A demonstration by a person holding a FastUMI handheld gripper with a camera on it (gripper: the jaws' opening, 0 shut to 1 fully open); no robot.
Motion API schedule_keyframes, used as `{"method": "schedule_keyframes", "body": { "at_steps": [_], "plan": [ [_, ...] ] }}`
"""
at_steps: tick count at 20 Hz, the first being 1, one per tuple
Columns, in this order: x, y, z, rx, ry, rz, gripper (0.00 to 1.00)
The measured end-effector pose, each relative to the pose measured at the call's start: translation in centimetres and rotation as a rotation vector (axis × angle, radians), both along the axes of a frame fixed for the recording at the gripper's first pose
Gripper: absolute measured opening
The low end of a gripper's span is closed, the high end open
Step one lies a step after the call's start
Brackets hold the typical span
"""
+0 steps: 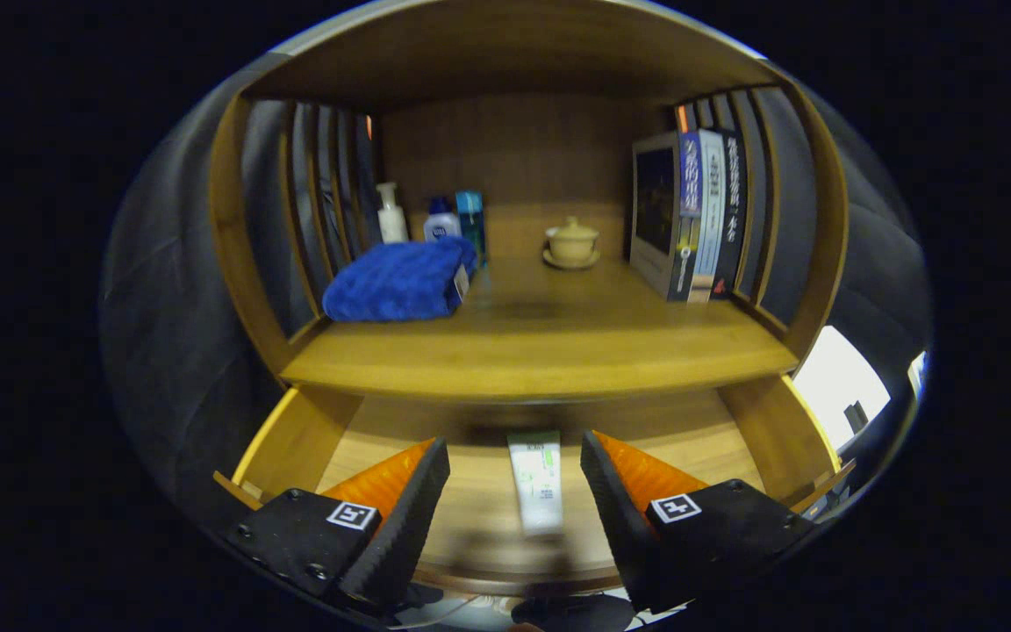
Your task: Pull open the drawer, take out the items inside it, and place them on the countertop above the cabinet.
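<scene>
wooden drawer (312, 430) pulled out | flat tube (536, 481) inside | claw (514, 474) spread

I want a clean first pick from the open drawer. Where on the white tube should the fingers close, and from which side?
Grip the white tube across its narrow width near mid-length, coming straight down from above. It lies flat on the drawer floor, lengthwise along the fingers' direction, so its long sides face the two fingers. The gripper is open and already straddles it.
</scene>
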State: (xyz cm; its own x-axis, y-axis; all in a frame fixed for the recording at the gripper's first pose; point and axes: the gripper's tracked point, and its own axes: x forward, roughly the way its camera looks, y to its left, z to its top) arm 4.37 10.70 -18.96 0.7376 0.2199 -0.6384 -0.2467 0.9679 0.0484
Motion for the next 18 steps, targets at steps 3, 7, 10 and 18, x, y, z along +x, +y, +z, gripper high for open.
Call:
{"method": "schedule_keyframes", "body": {
  "at_steps": [3, 7, 10, 18],
  "plan": [
    [1.1, 0.3, -3.1, -0.039, 0.12, 0.006, 0.98],
    [1.6, -0.2, -6.9, -0.081, 0.261, -0.011, 0.98],
    [1.8, -1.1, -8.9, -0.134, 0.331, -0.017, 0.98],
    [1.7, -1.2, -10.8, -0.166, 0.438, -0.021, 0.84]
  ]
}}
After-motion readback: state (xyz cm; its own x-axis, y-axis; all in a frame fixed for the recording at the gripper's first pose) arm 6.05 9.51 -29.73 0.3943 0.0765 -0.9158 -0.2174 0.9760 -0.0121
